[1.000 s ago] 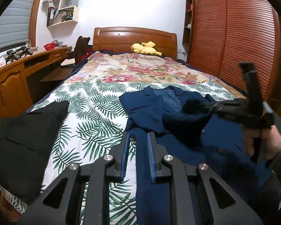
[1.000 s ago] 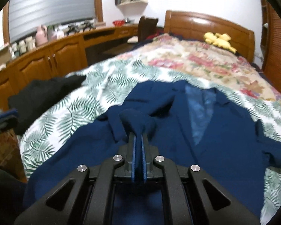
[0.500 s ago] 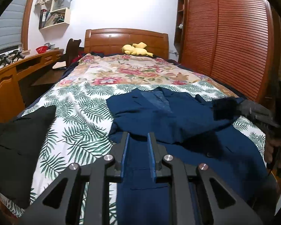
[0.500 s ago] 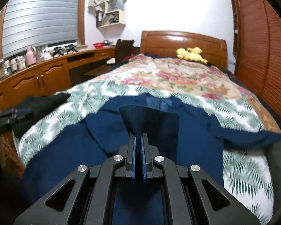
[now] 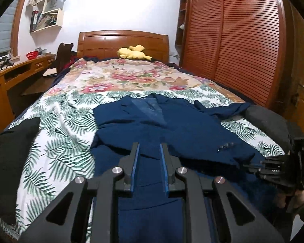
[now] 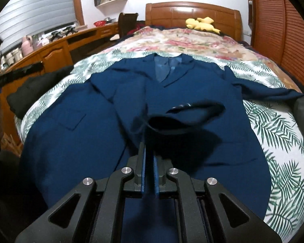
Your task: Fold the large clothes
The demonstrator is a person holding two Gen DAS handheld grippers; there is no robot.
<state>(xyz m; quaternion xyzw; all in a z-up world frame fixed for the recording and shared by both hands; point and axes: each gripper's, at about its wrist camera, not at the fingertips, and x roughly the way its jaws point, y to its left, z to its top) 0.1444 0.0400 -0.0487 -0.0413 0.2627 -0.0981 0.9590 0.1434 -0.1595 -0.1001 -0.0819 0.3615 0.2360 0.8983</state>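
Note:
A navy blue suit jacket (image 5: 182,125) (image 6: 81,133) lies face up on the bed's palm-leaf sheet (image 5: 56,141), collar toward the headboard. One sleeve (image 6: 192,113) (image 5: 223,141) lies folded across the chest, its buttoned cuff raised a little with a shadow under it. My right gripper (image 6: 149,147) (image 5: 245,165) is shut on the end of that sleeve, low over the jacket's right side. The other sleeve (image 6: 263,89) stretches out to the right. My left gripper (image 5: 149,144) hovers over the jacket's lower front, pads slightly apart with nothing gripped.
A black garment (image 5: 8,151) (image 6: 36,89) lies at the bed's left edge, a dark grey bundle (image 5: 267,123) at the right edge. A yellow plush toy (image 5: 132,52) sits by the headboard. A wooden desk (image 5: 14,70) runs along the left, a louvred wardrobe (image 5: 243,40) along the right.
My right gripper has carried the sleeve across the jacket to the right and lowered it onto the chest. My left gripper has shifted rightward over the jacket's lower front.

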